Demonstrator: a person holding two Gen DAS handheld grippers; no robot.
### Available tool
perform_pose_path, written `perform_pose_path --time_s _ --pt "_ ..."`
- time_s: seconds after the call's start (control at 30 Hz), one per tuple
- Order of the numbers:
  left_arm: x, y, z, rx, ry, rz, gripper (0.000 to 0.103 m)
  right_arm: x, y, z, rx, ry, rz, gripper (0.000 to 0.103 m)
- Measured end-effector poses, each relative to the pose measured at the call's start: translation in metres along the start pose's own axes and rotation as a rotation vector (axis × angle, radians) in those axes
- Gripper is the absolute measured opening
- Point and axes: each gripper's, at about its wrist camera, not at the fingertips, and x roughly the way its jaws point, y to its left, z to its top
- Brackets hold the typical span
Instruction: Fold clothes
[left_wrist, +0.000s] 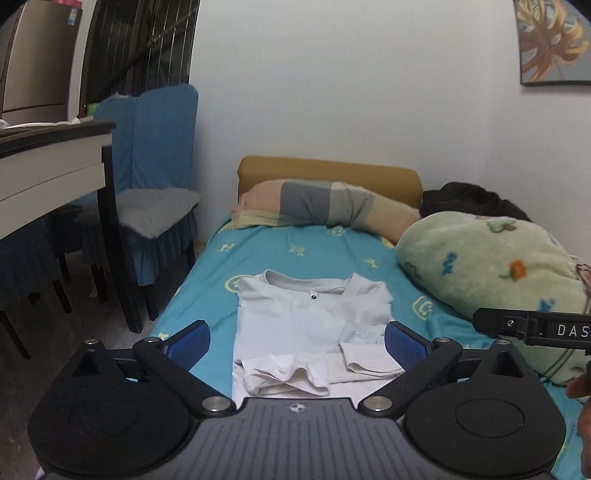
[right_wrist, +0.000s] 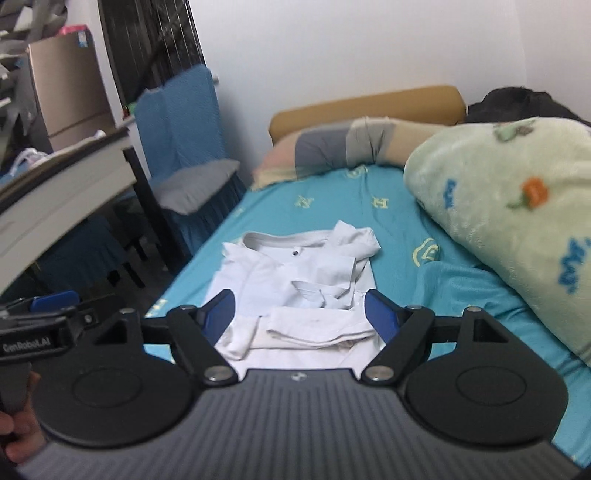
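Note:
A white shirt (left_wrist: 310, 332) lies on the turquoise bed sheet (left_wrist: 295, 254), collar toward the pillow, sides and sleeves folded in over the body. It also shows in the right wrist view (right_wrist: 295, 280). My left gripper (left_wrist: 295, 343) is open and empty, held above the shirt's near end. My right gripper (right_wrist: 300, 314) is open and empty, also over the near end of the shirt. The right gripper's body shows at the right edge of the left wrist view (left_wrist: 535, 330). The left gripper's body shows at the left edge of the right wrist view (right_wrist: 55, 321).
A striped pillow (left_wrist: 325, 206) and tan headboard (left_wrist: 328, 173) lie at the bed's far end. A green fleece blanket (left_wrist: 491, 273) is bunched along the right side. A blue-covered chair (left_wrist: 155, 184) and a table (left_wrist: 48, 166) stand left of the bed.

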Motion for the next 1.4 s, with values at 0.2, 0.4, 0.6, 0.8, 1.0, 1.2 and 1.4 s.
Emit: perform_pose_path --time_s 0.2,0.4,0.6,0.8,1.0,1.2,1.4 --pt "-0.037 -0.019 -0.023 0.022 -0.032 -0.032 0.103 -0.040 0.006 -0.026 0.027 -0.044 0.020 0.079" --pt "-0.046 -0.022 -0.038 0.025 -0.023 -0.033 0.103 -0.050 0.006 -0.039 0.040 -0.064 0.007 0.079" --pt "-0.037 -0.012 -0.038 -0.015 -0.002 -0.020 0.103 -0.050 0.005 -0.040 0.027 -0.085 -0.016 0.079" --pt "-0.032 -0.006 -0.040 -0.054 0.036 -0.021 0.103 -0.049 0.006 -0.043 0.017 -0.087 -0.024 0.079" --pt "-0.007 0.005 -0.052 -0.201 0.213 -0.084 0.103 -0.041 0.004 -0.056 0.053 -0.035 -0.084 0.079" --pt "0.040 0.027 -0.081 -0.405 0.429 -0.144 0.100 -0.012 -0.013 -0.073 0.221 0.134 -0.050 0.079" --pt "0.085 0.070 -0.121 -0.763 0.573 -0.178 0.090 0.030 -0.041 -0.104 0.590 0.322 0.122 0.081"
